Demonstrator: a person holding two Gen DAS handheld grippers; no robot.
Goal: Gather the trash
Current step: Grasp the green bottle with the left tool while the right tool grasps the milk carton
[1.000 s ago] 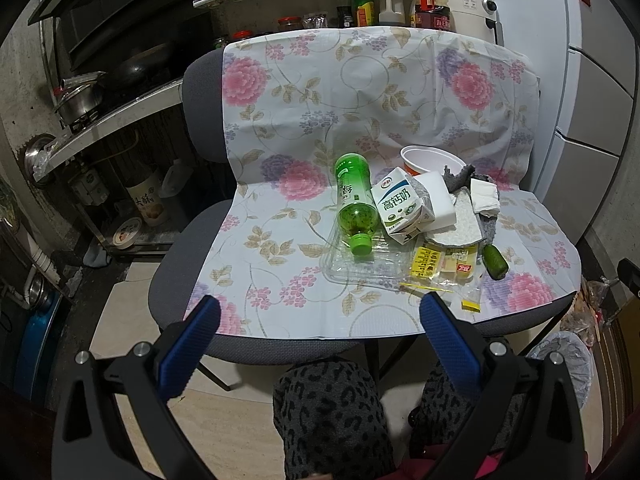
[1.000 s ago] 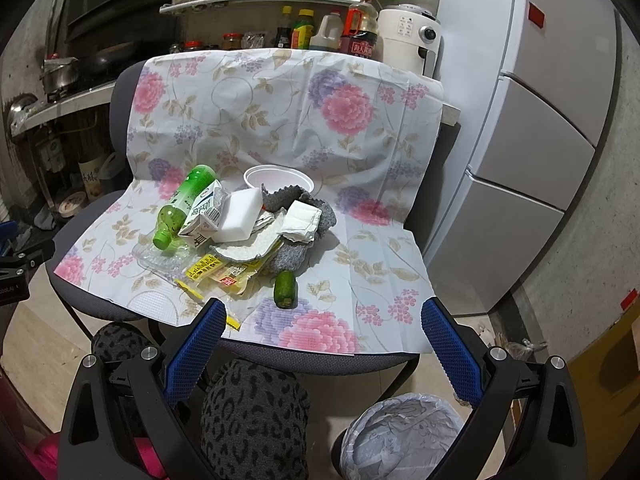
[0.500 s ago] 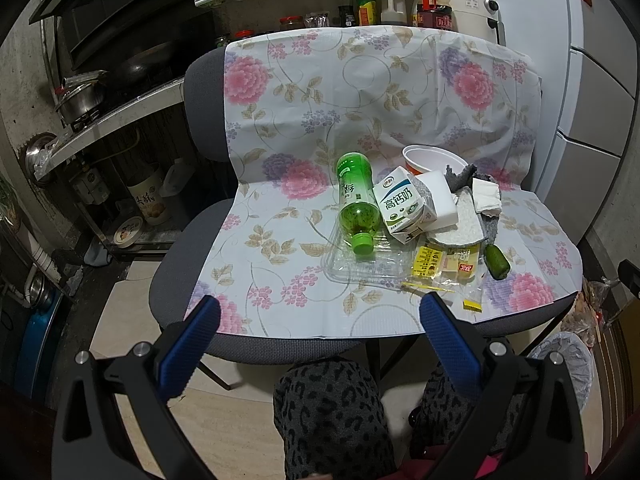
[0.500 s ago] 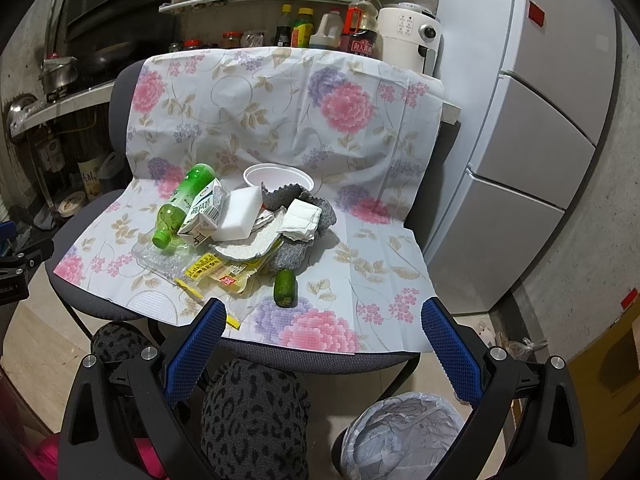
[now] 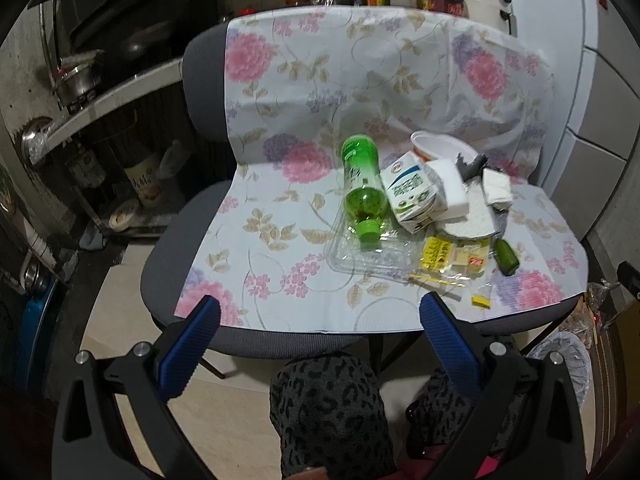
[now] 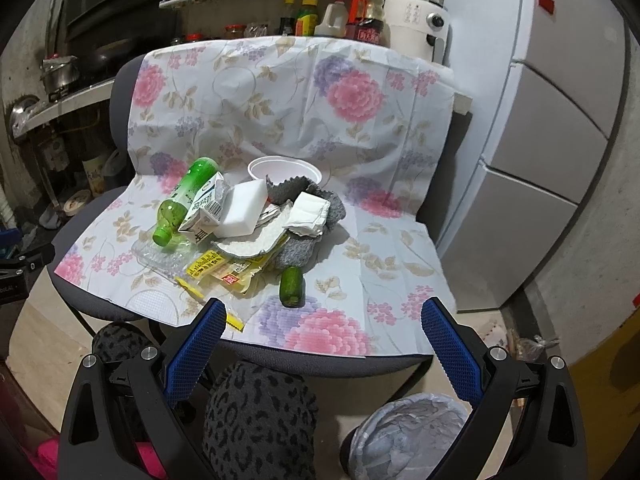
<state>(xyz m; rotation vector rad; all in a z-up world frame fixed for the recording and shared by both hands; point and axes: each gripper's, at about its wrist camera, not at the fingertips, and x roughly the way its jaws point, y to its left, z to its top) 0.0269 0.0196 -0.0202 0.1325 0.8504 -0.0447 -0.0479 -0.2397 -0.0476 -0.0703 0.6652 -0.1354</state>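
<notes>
Litter, a green plastic bottle [image 5: 362, 186] on a clear plastic tray [image 5: 368, 252] beside a white milk carton [image 5: 414, 196], lies on the floral-covered chair [image 6: 384, 248], well beyond both spread, empty grippers, left gripper [image 5: 320, 330] and right gripper [image 6: 322, 328].

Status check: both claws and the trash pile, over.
Left claw open, empty, short of the chair. Right claw open, empty. Trash pile untouched on floral cover: green bottle, milk carton. Lined bin below right claw.

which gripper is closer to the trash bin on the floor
Right. The right gripper hangs open almost directly above the lined trash bin, which sits just below its fingers. The left gripper, also open, has the bin off at its far right edge.
</notes>
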